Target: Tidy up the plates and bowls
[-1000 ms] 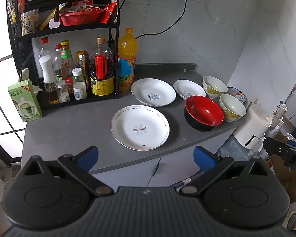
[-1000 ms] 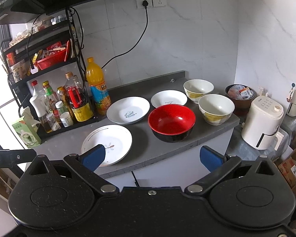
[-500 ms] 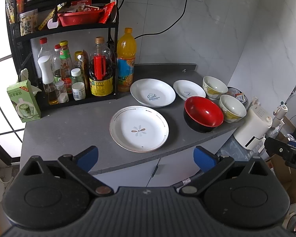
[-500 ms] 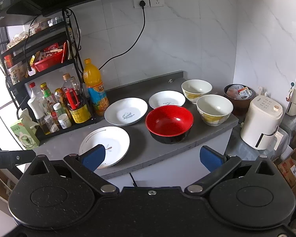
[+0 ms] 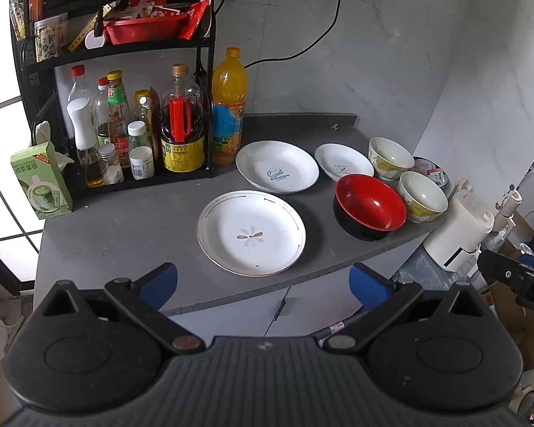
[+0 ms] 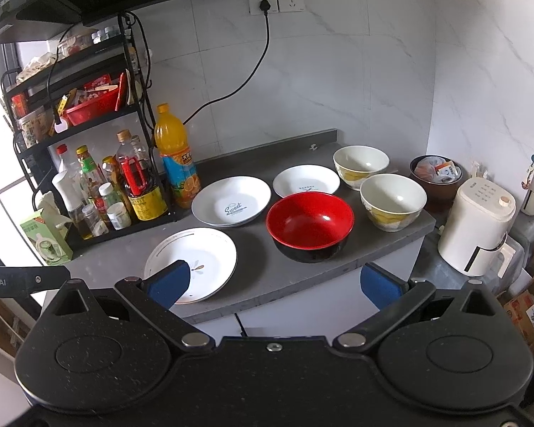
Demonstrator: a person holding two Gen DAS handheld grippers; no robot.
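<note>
The flower plate [image 5: 251,233] is lying flat nearest the front lip of the grey worktop [image 5: 124,227], with the "Sweet" plate [image 5: 277,166] just behind it and the small plate [image 5: 341,166] further right. The red bowl [image 6: 310,225] is sitting beside two cream bowls [image 6: 393,201], the nearer one close to the worktop's right end. Both the left tongs [image 5: 263,281] and right tongs [image 6: 272,283] are hanging spread apart and empty, short of the worktop. A sensible start is pinching the flower plate's near rim, lifting before sliding, then nesting it with the others. Open room is lying left of the plates; the bottle rack [image 5: 131,178] is crowding the back.
</note>
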